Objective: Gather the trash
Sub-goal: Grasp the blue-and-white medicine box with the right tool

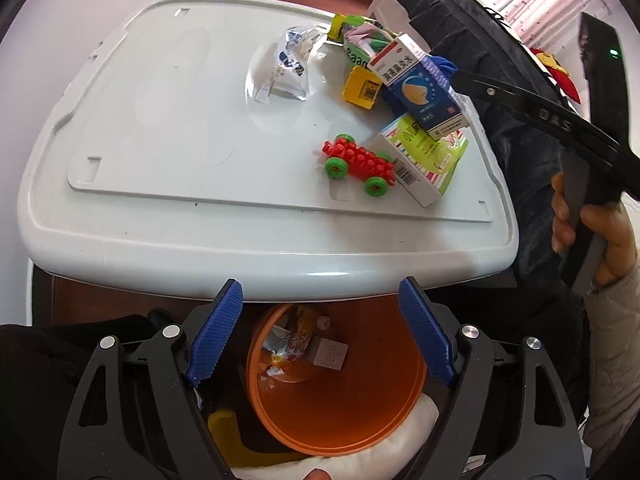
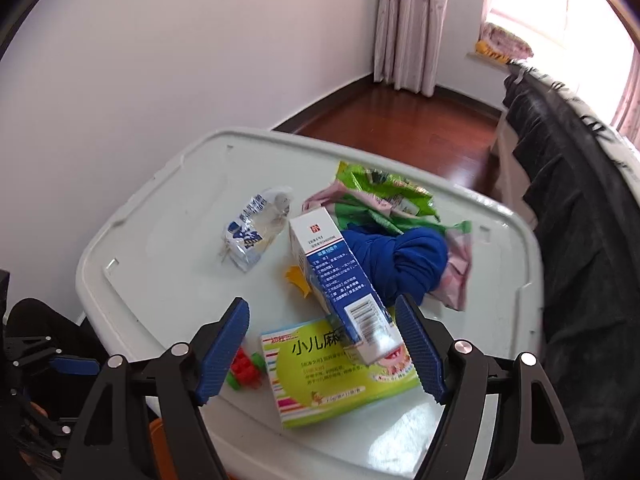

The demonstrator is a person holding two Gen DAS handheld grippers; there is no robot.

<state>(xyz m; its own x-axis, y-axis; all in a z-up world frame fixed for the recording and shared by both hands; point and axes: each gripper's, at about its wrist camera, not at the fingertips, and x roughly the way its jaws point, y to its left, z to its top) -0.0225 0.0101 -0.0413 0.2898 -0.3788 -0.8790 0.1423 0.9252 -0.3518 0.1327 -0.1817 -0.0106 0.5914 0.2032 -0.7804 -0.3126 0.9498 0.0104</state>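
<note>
A white plastic lid (image 1: 160,128) serves as the table top (image 2: 168,240). On it lie a blue-and-white medicine box (image 1: 420,84) (image 2: 340,280), a green medicine box (image 1: 424,156) (image 2: 332,372), a clear plastic wrapper (image 1: 284,68) (image 2: 252,232), green snack wrappers (image 2: 384,196) and a yellow piece (image 1: 360,88). My left gripper (image 1: 320,332) is open and empty above an orange bin (image 1: 340,412) that holds some trash. My right gripper (image 2: 322,344) is open, with its jaws on either side of the near end of the blue-and-white box.
A red and green toy car (image 1: 356,164) (image 2: 244,368) stands on the lid beside the green box. A blue cloth bundle (image 2: 404,264) lies behind the boxes. A dark covered bed (image 2: 580,240) is to the right. A white cushion (image 1: 408,436) lies under the bin.
</note>
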